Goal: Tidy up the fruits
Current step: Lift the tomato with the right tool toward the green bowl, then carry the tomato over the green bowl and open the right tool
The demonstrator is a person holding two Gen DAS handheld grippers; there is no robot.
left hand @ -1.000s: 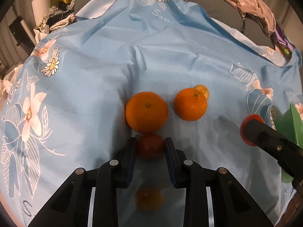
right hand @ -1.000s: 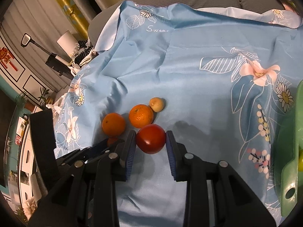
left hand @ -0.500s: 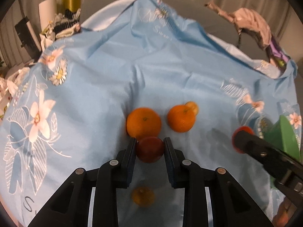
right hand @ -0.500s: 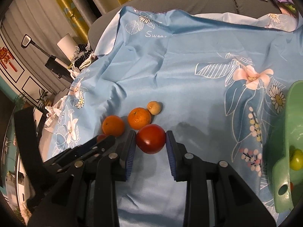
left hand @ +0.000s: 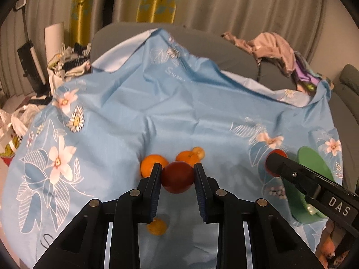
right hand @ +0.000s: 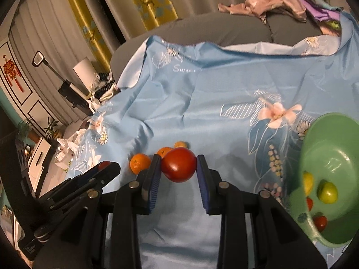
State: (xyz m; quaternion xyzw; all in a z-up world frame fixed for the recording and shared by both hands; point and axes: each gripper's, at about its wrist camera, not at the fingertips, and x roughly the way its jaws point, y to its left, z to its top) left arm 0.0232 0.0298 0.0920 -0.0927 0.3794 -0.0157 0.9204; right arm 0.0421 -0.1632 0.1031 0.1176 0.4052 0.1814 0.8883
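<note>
Left gripper [left hand: 178, 177]: we have its blue pads closed on a dark red fruit [left hand: 178, 176], which hangs above the cloth.
Right gripper [right hand: 178, 168]: here too the jaws are pressed against both sides of a brighter red, tomato-like fruit [right hand: 178, 167], held off the surface.
Small orange [left hand: 156, 226]: it lies on the blue floral cloth [left hand: 125, 121] directly beneath our left gripper, at 6 o'clock in the left wrist view.
Green bowl [right hand: 332, 157]: it sits at 3 o'clock in the right wrist view, near our right gripper, already holding a yellow-green fruit [right hand: 327, 192] and small red ones.
Oranges on the cloth: two [left hand: 153, 164] [left hand: 187, 157] lie just past the left jaws, with a smaller pale one [left hand: 199, 152] behind them.
Step in hand: we judge both fruits are picked and are in carry toward the bowl.
Next move: we would swing the right gripper to 3 o'clock over the bowl's rim, lower it, then let go; the left follows, keeping clear of the right.
</note>
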